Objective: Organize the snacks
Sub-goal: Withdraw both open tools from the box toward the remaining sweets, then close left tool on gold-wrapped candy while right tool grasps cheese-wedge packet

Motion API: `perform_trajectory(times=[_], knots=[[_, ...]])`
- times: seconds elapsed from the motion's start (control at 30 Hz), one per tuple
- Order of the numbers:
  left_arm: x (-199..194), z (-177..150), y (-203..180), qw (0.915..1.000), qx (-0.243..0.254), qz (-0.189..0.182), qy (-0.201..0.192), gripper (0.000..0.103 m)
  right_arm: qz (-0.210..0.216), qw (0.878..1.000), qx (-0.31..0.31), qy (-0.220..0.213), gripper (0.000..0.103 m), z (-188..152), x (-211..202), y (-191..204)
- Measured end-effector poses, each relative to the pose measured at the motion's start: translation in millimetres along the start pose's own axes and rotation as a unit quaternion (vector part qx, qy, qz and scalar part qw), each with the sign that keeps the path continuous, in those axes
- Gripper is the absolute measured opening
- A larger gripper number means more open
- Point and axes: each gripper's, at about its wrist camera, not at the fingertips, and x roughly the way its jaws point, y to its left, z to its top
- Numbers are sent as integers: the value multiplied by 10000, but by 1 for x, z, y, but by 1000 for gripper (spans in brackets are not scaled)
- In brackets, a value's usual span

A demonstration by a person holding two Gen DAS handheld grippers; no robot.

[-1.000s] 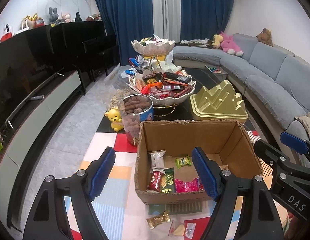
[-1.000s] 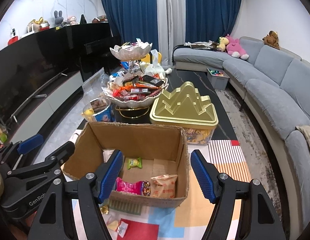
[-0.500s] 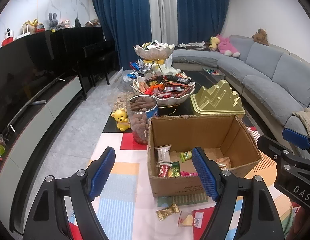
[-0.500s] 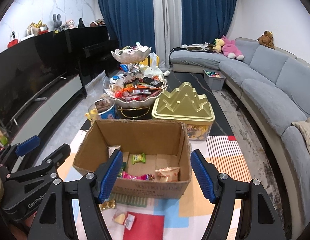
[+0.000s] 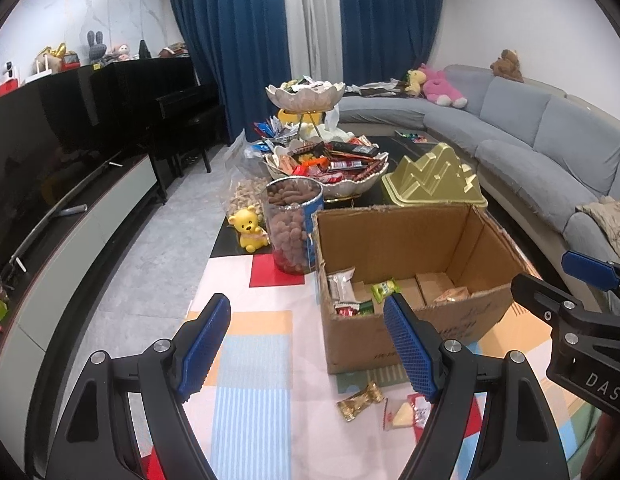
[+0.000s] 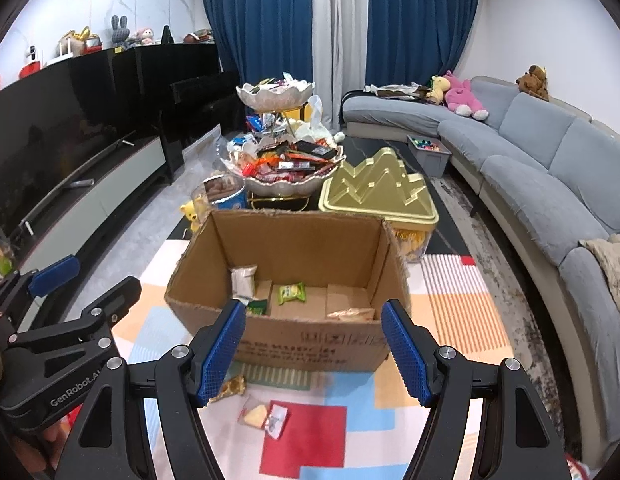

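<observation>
both hand-held grippers stand wide apart at the jaws with nothing between the pads: the left hand-held gripper (image 5: 306,344) hangs over the patterned cloth (image 5: 250,364) on the tabletop, left of the cardboard box (image 5: 409,320), and the right hand-held gripper (image 6: 313,350) is lined up with the box's near wall.

the step in hand looks like picking up the loose snacks that lie on the cloth in front of the box. a gold-wrapped candy (image 5: 358,400) and a clear packet with a yellow piece inside (image 5: 405,412) lie side by side just short of the box; in the right wrist view the candy sits under the right gripper's left pad and the packet (image 6: 264,416) lies a little nearer the camera. the box already holds a few packets, among them a green one (image 6: 292,292) on its floor.

to do this well, take one item per gripper so the two do not crowd each other; the right one seems better placed for the packet. tilt the nose down steeply and bring the pads either side of the wrapper's narrow width, since both items lie flat and thin and would likely slide on the cloth if pushed from one side. close gently on the crinkly wrap, lift clear of the box's rim, and release over bare cardboard.
</observation>
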Motion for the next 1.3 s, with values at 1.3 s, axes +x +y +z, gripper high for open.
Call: perform_trajectory(times=[1.3], knots=[[74, -99, -10, 9625, 1990, -1765, 538, 76, -215, 9881, 201, 1510, 71, -96, 73, 43]])
